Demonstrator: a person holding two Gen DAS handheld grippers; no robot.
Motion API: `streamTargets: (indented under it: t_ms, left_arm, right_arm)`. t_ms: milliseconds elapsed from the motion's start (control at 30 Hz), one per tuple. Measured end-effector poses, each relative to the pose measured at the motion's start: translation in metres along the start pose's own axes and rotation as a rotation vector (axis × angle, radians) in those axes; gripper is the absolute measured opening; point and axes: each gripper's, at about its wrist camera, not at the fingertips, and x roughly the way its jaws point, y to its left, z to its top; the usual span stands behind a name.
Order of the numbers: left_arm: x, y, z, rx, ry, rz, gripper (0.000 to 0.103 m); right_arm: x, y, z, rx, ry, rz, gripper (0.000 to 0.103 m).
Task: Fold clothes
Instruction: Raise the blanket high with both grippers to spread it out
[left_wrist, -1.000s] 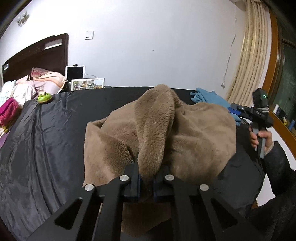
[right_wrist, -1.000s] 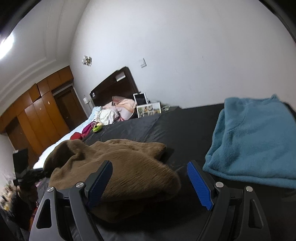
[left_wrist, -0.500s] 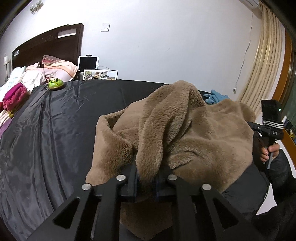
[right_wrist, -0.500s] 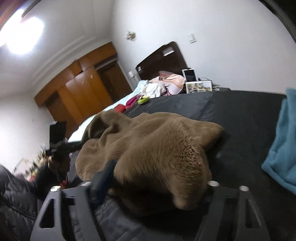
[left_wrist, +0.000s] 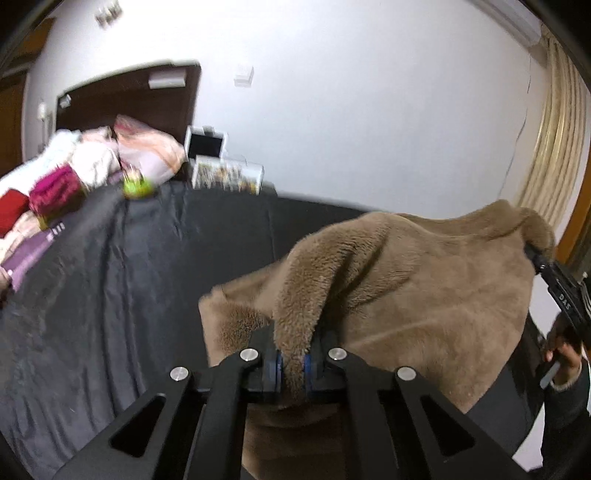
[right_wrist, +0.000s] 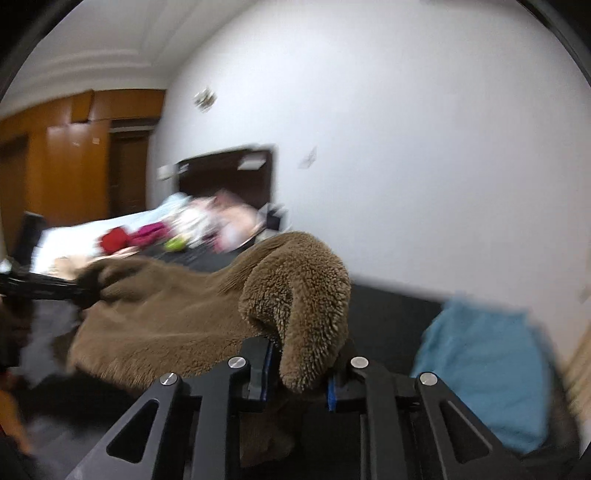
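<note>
While both views are blurred by motion, the grips read clearly. The left gripper (left_wrist: 293, 363) is clenched on a fold of the brown fleece garment (left_wrist: 406, 295); its blue pads (left_wrist: 277, 363) press the pile from both sides, with the fold rising up and over between them. The right gripper (right_wrist: 298, 373) likewise grasps the brown fleece garment (right_wrist: 177, 317): a thick rolled edge of it sits between the jaws and drapes over the front of them.

In the left wrist view the right gripper (left_wrist: 535, 258) shows at the far right edge, its tip buried in the opposite end of the garment, with the person's hand (left_wrist: 563, 358) on the handle below. In the right wrist view the left gripper (right_wrist: 83, 291) appears at the left edge, dark and smeared, at the other end of the fabric.

The garment hangs stretched between the two grippers, lifted above the bed (left_wrist: 110, 295), which carries a dark grey cover. A folded blue garment (right_wrist: 487, 373) lies on the cover to the right of the right gripper, apart from the fleece.

At the far end of the bed sit a pile of pink, white and red clothes (left_wrist: 74, 173) and a small green object (left_wrist: 137, 187), in front of a dark headboard (left_wrist: 129, 99). A white wall (left_wrist: 369, 110) stands behind, a cream curtain (left_wrist: 554, 140) at right.
</note>
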Motion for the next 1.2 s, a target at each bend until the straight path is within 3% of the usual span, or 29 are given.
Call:
streamTargets:
  t_ms: [267,433,567,833,1133,1200]
  left_arm:
    - [-0.084,-0.016,0.067,-0.025,-0.345,-0.003,0.008]
    - [-0.155,-0.019,0.106,-0.04,-0.592,-0.042,0.008]
    - [-0.203,-0.031,0.118,0.007,-0.732,-0.034,0.009]
    - [-0.248,-0.054,0.134,0.075,-0.85,0.013,0.009]
    - [-0.311,-0.077,0.109,0.101,-1.022,0.057,0.009]
    - [-0.309,-0.079,0.111,0.123,-0.985,0.047,0.009]
  right_arm:
    - [-0.064,0.03,0.074,-0.149,-0.35,-0.302,0.021]
    - [-0.105,0.034,0.121,-0.146,-0.503,-0.384,0.021]
    - [-0.138,0.044,0.141,-0.151,-0.607,-0.444,0.021]
    - [-0.185,0.062,0.167,-0.171,-0.739,-0.524,0.021]
    - [-0.241,0.063,0.181,-0.143,-0.914,-0.69,0.021]
    - [-0.257,0.053,0.184,-0.097,-0.906,-0.68,0.021]
